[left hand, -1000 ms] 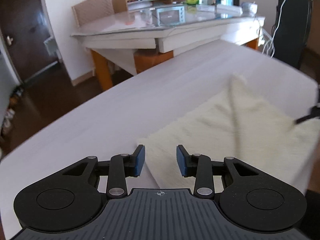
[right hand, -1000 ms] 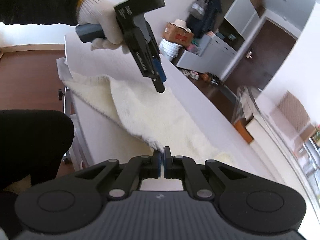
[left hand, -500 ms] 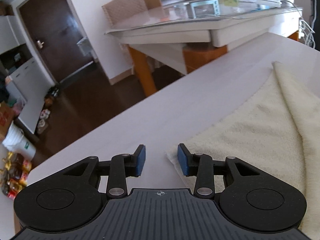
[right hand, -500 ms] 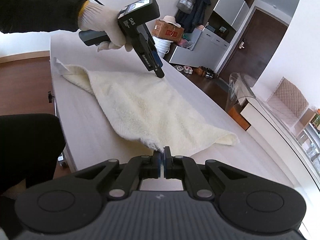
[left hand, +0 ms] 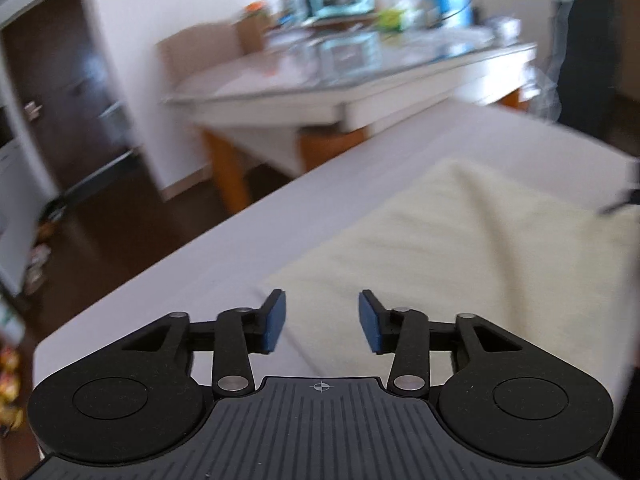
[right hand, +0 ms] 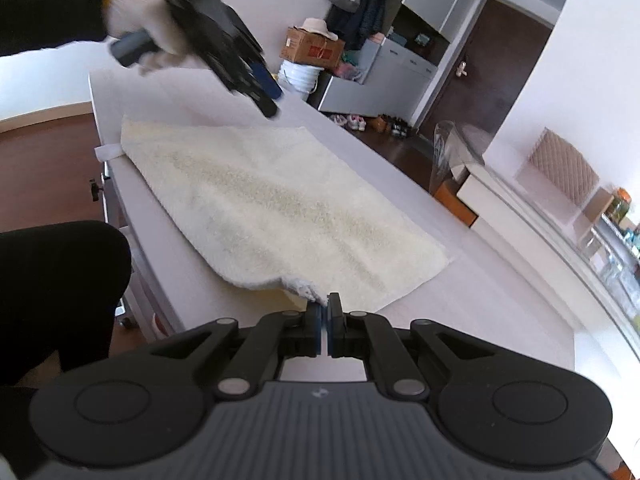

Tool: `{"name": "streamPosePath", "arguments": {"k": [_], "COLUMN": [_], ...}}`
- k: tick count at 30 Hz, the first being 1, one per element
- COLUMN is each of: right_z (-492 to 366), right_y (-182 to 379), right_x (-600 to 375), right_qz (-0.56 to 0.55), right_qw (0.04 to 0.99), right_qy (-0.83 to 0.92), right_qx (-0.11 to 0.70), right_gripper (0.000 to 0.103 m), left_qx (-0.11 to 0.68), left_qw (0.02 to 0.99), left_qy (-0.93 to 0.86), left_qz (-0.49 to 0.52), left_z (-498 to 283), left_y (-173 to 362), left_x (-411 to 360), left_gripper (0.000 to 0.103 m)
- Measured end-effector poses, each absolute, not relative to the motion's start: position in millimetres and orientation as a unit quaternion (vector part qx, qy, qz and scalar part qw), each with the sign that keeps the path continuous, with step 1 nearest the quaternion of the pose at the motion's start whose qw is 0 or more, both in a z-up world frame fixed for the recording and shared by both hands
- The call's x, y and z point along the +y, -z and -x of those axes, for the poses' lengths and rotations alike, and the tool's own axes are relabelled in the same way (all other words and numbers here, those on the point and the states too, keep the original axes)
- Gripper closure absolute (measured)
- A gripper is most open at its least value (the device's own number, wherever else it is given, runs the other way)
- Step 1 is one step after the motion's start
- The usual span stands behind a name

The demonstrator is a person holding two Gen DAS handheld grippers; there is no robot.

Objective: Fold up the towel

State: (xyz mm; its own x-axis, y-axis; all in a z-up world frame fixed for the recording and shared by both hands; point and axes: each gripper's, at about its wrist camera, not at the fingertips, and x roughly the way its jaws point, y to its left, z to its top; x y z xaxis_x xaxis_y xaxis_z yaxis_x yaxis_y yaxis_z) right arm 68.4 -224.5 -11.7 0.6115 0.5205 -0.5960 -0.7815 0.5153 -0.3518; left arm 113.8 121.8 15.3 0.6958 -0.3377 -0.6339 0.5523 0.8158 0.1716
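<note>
While the cream towel (right hand: pixel 280 216) lies flat on the white desk (right hand: pixel 460 320), right tool (right hand: pixel 325 312) pinches its near corner; left tool (left hand: pixel 320 320), jaws just widening, hovers empty above its far edge.

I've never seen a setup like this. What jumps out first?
A cream towel lies spread over the white table, folded double. The right tongs pinch its near corner shut, while the left tongs, in a white-gloved hand, hang open above the far edge, having just been opening with nothing between them.
</note>
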Motion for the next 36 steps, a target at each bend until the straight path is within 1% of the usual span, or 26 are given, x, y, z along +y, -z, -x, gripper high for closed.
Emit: {"name": "streamPosePath", "arguments": {"k": [4,8,12,15,17,19,21,24,26,27,28,29,32,36], "right_z": [-67,-68,-65,-65,-63,-62,-60,-59,-58,-58,-57,-57,-56,-52], "right_y": [8,6,1,-2,-3,-4,-6,-6,-6,-6,-7,-7,-8,-11], "right_x": [-227,-229,-231,-232,-233,-232,-232,-231,-230,-229,-229,-230,-232,-240], "right_qz": [0.283,0.271,0.269,0.272,0.274,0.274,0.273,0.272,0.272,0.273,0.274,0.274,0.273,0.279], "right_qw": [0.851,0.855,0.857,0.858,0.858,0.859,0.86,0.861,0.861,0.86,0.86,0.859,0.856,0.841], "right_qy": [-0.379,-0.368,-0.364,-0.357,-0.354,-0.352,-0.351,-0.349,-0.349,-0.349,-0.35,-0.351,-0.357,-0.382], "right_qx": [0.229,0.243,0.248,0.25,0.251,0.251,0.251,0.252,0.253,0.253,0.252,0.252,0.256,0.263], "right_gripper": [0.1,0.1,0.1,0.1,0.1,0.1,0.1,0.1,0.1,0.1,0.1,0.1,0.1,0.1], "left_qx": [0.289,0.301,0.302,0.298,0.297,0.294,0.286,0.263,0.246,0.243,0.245,0.267,0.292,0.303], "left_qw": [0.888,0.86,0.839,0.812,0.801,0.788,0.777,0.764,0.758,0.75,0.746,0.738,0.741,0.77], "left_qy": [0.287,0.328,0.36,0.389,0.394,0.4,0.405,0.418,0.419,0.423,0.425,0.43,0.432,0.434], "left_qz": [-0.216,-0.25,-0.276,-0.318,-0.339,-0.365,-0.387,-0.414,-0.435,-0.447,-0.451,-0.446,-0.424,-0.356], "left_z": [-77,-42,-26,-14,-12,-10,-9,-8,-4,-4,-4,-7,-10,-17], "left_y": [-17,-11,-4,3,9,14,19,23,26,29,29,30,25,0], "left_x": [118,114,108,104,104,104,103,100,96,95,93,92,93,107], "left_gripper": [0.052,0.052,0.052,0.052,0.056,0.065,0.071,0.072,0.076,0.089,0.096,0.096,0.097,0.097]}}
